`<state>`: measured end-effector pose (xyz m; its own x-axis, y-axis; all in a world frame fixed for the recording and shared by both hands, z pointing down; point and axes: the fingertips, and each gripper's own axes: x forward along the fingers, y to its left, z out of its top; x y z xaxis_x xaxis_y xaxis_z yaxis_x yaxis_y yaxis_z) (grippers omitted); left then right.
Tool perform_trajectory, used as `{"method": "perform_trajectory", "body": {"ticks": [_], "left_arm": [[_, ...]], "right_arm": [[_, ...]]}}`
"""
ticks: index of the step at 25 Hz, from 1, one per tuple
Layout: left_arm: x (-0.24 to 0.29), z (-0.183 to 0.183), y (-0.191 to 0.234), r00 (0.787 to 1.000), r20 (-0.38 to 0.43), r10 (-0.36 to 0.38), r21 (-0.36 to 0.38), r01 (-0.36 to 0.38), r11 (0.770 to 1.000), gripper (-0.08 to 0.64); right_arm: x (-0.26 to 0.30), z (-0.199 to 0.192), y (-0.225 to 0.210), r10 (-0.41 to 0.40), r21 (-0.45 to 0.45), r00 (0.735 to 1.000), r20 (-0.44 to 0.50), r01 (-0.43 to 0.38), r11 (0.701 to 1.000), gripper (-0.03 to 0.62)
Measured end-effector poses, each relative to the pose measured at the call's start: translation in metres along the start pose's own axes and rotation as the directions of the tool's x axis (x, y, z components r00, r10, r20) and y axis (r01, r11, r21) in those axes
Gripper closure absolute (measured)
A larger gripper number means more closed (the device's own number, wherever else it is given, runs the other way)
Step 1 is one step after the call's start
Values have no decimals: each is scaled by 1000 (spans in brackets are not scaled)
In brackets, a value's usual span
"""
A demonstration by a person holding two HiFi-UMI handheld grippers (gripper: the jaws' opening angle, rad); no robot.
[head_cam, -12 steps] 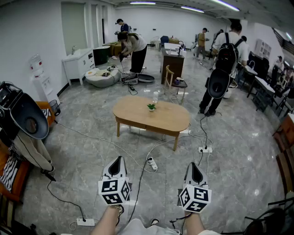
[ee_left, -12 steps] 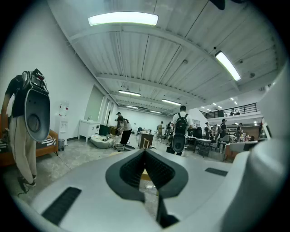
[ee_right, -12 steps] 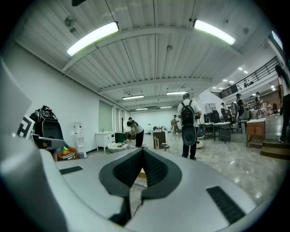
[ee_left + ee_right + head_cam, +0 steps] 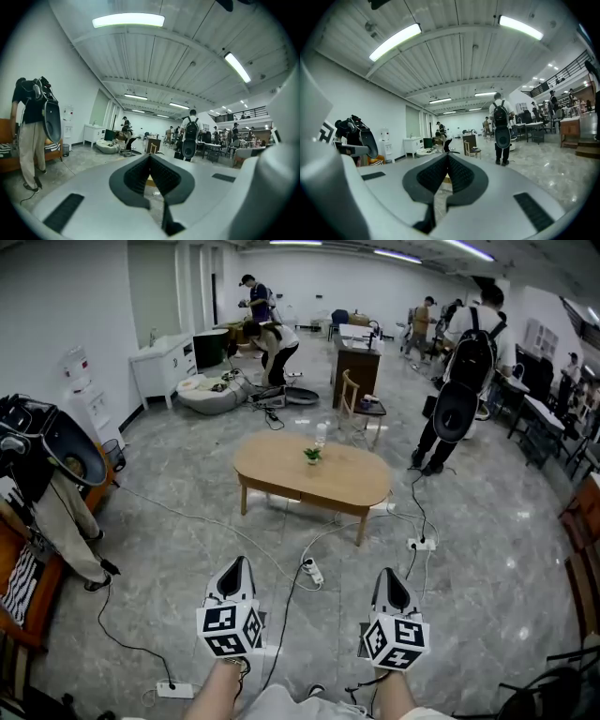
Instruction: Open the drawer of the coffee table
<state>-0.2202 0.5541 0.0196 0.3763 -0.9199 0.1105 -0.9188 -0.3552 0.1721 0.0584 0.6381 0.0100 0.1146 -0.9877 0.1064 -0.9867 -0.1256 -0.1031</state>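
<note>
The oval wooden coffee table (image 4: 349, 481) stands on the grey floor a few steps ahead, with a small potted plant (image 4: 312, 455) on top. Its drawer front (image 4: 298, 494) sits flush under the near edge, closed. My left gripper (image 4: 235, 568) and right gripper (image 4: 391, 579) are held low side by side, well short of the table and pointing toward it. Both are shut with nothing between the jaws. In the left gripper view the left gripper (image 4: 150, 156) has its pads pressed together, and the right gripper (image 4: 447, 156) shows the same in its own view.
Cables and power strips (image 4: 312, 574) (image 4: 419, 545) lie on the floor between me and the table. A person with a backpack (image 4: 466, 367) stands at the right, a chair (image 4: 357, 410) behind the table, another person (image 4: 52, 488) and an orange sofa (image 4: 17, 589) at the left.
Both grippers hold about the same place and stay shut. The people in the background and the person at the left have shifted a little.
</note>
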Motion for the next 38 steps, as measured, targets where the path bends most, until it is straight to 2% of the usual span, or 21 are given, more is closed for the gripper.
{"method": "perform_trajectory", "body": {"ticks": [9,11,17,19,22,25,29,34,38], "left_arm": [[2,-5,4,1000,-7,5,-4,-5,1000,571],[3,-2,6,1000,-5,12,-3,-12,1000,571],[2,8,-1,1000,18,6,51,-7,999,571],[4,9,-6,1000,14,-18,59,17,998,489],[6,9,-13,999,5,-47,60,47,997,460],[8,9,-17,997,-6,-77,61,77,995,389],[9,6,-20,994,-15,-106,72,107,992,364],[11,0,-26,989,-23,-147,65,148,987,224],[12,-6,-28,984,-47,-169,59,172,983,152]], "right_arm": [[1,3,-4,11,-1,1000,26,-11,1000,589],[2,4,-5,13,0,1000,26,-13,1000,529],[-1,4,-14,0,-12,1000,26,0,1000,502],[-1,4,-15,-1,-15,1000,27,2,1000,486],[0,6,-17,-4,-18,1000,29,4,1000,471],[-1,10,-18,-10,-17,999,31,11,1000,457],[-1,9,-20,-22,-16,999,30,23,1000,421],[-3,5,-24,-27,-15,999,18,27,1000,378],[-1,3,-21,-19,-18,1000,13,20,1000,304]]}}
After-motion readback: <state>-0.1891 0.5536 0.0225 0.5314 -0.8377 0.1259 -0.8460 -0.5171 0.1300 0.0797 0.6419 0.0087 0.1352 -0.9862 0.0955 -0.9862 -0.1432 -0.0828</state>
